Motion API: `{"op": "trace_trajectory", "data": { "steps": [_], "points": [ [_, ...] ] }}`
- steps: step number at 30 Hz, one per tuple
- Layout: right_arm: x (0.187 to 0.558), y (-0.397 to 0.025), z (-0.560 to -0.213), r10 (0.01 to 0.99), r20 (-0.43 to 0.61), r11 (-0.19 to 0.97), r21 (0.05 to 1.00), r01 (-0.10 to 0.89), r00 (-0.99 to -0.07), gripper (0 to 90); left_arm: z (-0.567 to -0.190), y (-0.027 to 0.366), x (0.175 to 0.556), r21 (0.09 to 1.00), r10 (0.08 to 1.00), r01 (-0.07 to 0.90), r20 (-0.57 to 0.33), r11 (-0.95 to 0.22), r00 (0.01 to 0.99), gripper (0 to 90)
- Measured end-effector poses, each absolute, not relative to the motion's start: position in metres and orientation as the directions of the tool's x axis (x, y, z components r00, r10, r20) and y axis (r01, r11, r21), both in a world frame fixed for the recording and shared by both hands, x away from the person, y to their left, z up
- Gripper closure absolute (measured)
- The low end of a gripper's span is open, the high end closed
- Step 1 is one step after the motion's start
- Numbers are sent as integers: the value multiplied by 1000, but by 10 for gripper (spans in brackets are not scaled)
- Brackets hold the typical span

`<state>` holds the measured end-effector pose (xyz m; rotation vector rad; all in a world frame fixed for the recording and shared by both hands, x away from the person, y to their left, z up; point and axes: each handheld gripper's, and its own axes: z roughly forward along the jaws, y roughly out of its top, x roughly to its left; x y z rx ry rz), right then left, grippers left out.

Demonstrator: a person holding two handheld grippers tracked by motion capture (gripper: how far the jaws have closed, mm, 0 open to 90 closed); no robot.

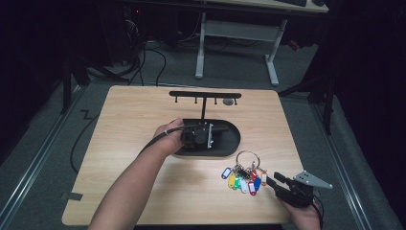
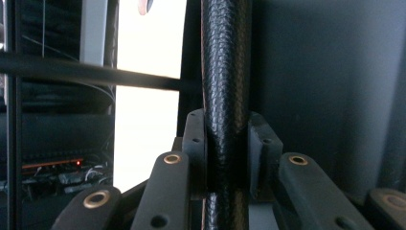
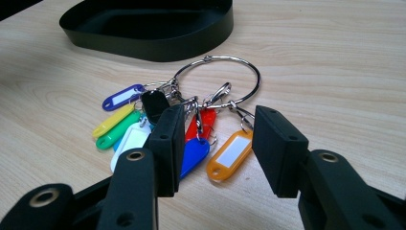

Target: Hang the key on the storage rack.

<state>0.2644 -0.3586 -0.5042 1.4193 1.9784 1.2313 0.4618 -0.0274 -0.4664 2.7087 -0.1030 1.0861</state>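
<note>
1. Holding the stand's post [image 2: 225,96] clamped in my left jaws [image 1: 207,134], steadying it.
2. Right jaws [image 3: 218,148] gape wide over the key ring [image 3: 218,81] on the desk [image 1: 134,120] (tags fanned leftward); I should close on the steel loop.

The bench [image 1: 143,120] is lit softly from above, and the room around it is very dark. In the left gripper view, the window glares white and the close pole [image 2: 225,96] looks blurry.

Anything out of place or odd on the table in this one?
Nothing stands out. The key ring with coloured tags lies flat on the table, the stand is upright in its black base, held at the post by the left gripper.
</note>
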Motion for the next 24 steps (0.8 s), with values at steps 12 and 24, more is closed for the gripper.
{"op": "trace_trajectory", "data": {
  "steps": [12, 24],
  "points": [
    [264, -360, -505, 903, 161, 90, 835, 543, -398, 555, -474, -25, 465, 171, 15, -128, 651, -977, 759, 724],
    [263, -361, -504, 903, 161, 90, 835, 542, -397, 555, -484, -30, 458, 173, 12, -106, 569, -979, 822, 593]
  ]
}}
